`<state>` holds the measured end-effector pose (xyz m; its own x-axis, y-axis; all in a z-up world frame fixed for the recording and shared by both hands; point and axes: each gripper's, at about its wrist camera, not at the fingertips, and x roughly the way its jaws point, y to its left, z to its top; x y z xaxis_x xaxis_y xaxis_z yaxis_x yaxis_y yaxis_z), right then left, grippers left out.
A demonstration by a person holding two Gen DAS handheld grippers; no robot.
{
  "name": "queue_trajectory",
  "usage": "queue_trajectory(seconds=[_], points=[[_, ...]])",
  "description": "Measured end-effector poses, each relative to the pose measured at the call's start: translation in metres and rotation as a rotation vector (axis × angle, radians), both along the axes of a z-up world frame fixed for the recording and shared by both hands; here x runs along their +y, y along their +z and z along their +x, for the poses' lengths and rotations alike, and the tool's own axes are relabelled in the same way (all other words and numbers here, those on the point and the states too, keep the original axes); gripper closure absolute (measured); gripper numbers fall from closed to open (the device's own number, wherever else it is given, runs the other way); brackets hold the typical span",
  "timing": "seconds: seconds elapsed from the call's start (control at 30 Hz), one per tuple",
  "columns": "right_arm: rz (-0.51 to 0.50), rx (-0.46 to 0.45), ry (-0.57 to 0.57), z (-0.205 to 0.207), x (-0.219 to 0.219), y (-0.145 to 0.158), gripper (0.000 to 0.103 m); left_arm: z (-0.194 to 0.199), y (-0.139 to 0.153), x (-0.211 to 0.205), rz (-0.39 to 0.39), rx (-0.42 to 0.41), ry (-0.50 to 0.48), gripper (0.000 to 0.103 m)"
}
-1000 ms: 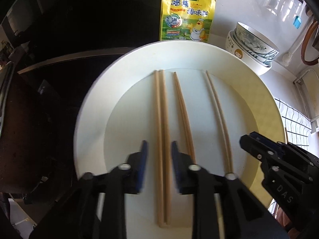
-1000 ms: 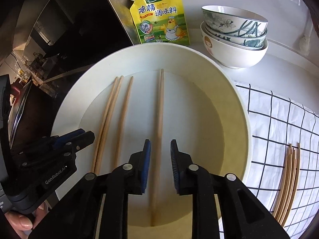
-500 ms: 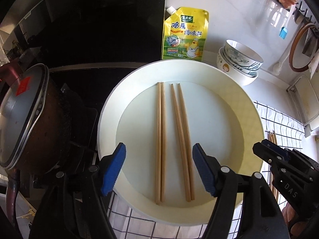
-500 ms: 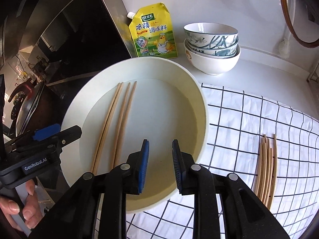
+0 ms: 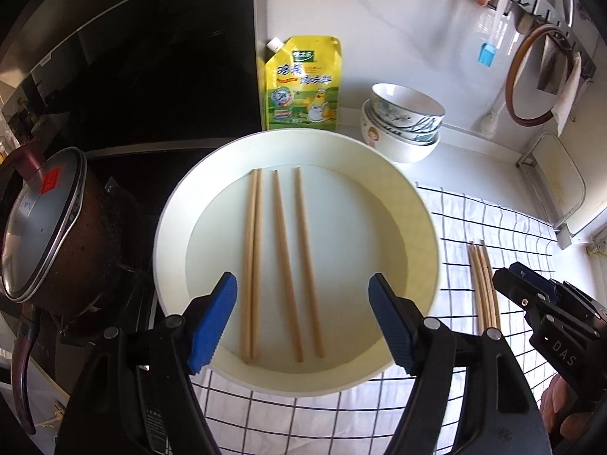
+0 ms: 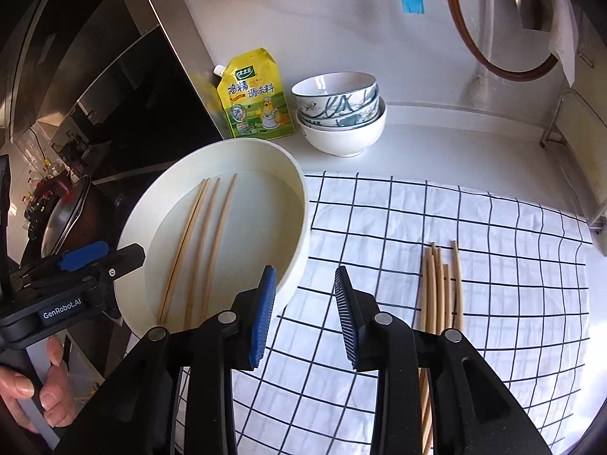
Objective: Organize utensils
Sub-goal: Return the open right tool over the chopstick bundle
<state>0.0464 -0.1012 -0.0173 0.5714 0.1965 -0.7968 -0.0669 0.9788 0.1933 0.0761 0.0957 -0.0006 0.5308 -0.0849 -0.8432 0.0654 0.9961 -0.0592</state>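
A round white tray (image 5: 413, 235) (image 6: 296, 235) holds several wooden chopsticks (image 5: 280, 261) (image 6: 201, 242) lying side by side. More chopsticks (image 5: 483, 280) (image 6: 442, 284) lie in a bunch on the checked cloth to the tray's right. My left gripper (image 5: 301, 318) is open and empty above the tray's near rim; it also shows in the right wrist view (image 6: 81, 261). My right gripper (image 6: 305, 314) is open and empty over the cloth between the tray and the bunch; it shows in the left wrist view (image 5: 531, 284) at the right.
A yellow seasoning pouch (image 5: 301, 83) (image 6: 254, 98) and stacked bowls (image 5: 402, 121) (image 6: 341, 113) stand behind the tray. A lidded pot (image 5: 41, 223) sits on the black stove at left. A white checked cloth (image 6: 436, 227) covers the counter. A brush and a round board hang on the wall.
Both grippers pulled back and up from the tray. The left opened wide. The right moved right over the cloth and opened. The rightmost pair of chopsticks is gone from the tray.
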Motion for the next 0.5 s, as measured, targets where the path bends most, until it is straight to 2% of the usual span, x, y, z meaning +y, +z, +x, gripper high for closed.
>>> queue_trajectory(seconds=[0.23,0.5], points=[[-0.01,-0.01,-0.061,-0.018,-0.035,-0.001,0.072,-0.003,-0.001,-0.028,-0.038,-0.003,-0.05,0.032],[0.001,-0.009,-0.132,-0.04,-0.071,-0.009,0.072,-0.01,-0.004,-0.061,-0.021,-0.015,-0.112,0.032]])
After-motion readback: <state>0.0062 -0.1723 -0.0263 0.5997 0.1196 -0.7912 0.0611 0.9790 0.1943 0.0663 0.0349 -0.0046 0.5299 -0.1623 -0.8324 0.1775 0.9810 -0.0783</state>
